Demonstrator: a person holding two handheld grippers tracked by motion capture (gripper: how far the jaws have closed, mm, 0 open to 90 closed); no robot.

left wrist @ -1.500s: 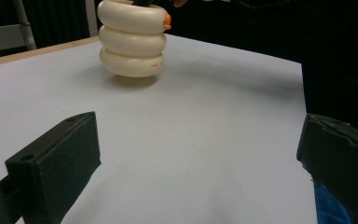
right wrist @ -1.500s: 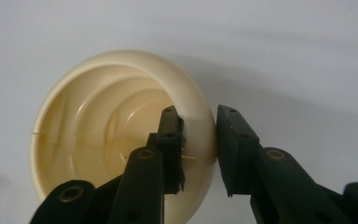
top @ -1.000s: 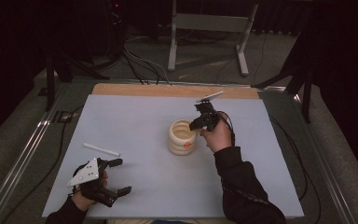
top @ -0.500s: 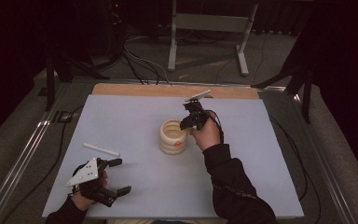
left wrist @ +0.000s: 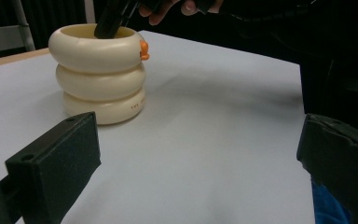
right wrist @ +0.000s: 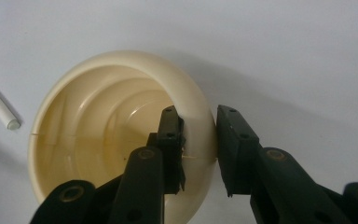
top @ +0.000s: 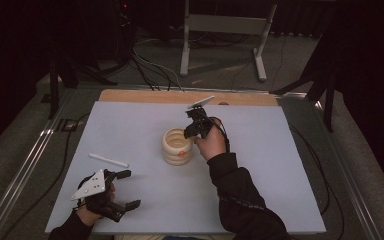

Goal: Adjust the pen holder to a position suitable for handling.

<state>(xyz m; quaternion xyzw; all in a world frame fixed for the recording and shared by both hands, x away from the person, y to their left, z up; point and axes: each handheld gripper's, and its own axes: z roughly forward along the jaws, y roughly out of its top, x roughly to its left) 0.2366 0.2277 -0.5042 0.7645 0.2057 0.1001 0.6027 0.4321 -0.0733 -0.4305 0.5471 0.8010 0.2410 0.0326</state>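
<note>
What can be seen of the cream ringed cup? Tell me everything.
The cup looks like glossy cream plastic, shaped as three stacked bulging rings, open on top and empty, ribbed inside. A small orange knob sticks out near its rim, with tiny dark lettering on the lowest ring. It stands upright mid-table on the pale mat. The right tool straddles its rim, one jaw inside, one outside.

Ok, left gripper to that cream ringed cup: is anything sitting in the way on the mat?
Nothing visible does. In the left gripper view, bare mat lies between the open jaws and the cream cup. The white stick lies off to the side of that line. The right gripper already straddles the cup's rim, one jaw inside, one outside.
</note>
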